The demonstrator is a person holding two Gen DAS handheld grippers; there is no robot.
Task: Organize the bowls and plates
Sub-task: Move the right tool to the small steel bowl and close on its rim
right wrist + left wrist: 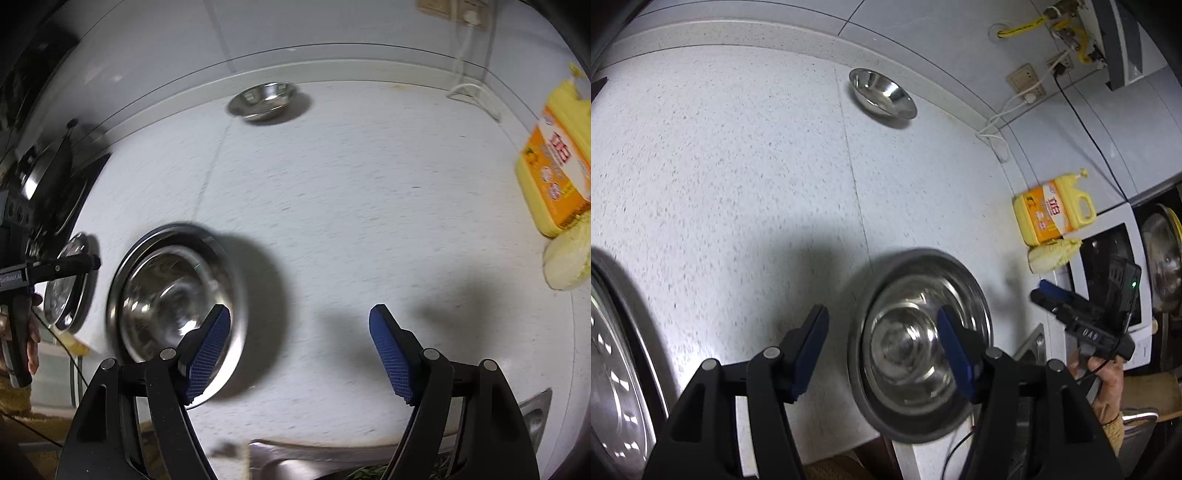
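A steel bowl (916, 343) sits near the front edge of the speckled counter (738, 166); it also shows in the right wrist view (173, 291). My left gripper (882, 328) is open and empty, its right finger over the bowl. My right gripper (299, 328) is open and empty, its left finger over the bowl's right rim. A small steel bowl (882, 94) stands at the back by the wall, also in the right wrist view (264, 98). A large steel plate (617, 369) lies at the far left, also in the right wrist view (68, 280).
A yellow detergent jug (1052, 214) and a cabbage piece (1054, 254) stand at the right, by a stove with a pot (1163, 254). Sockets and cables (1027, 88) are on the wall. A sink edge (295, 458) lies below the counter front.
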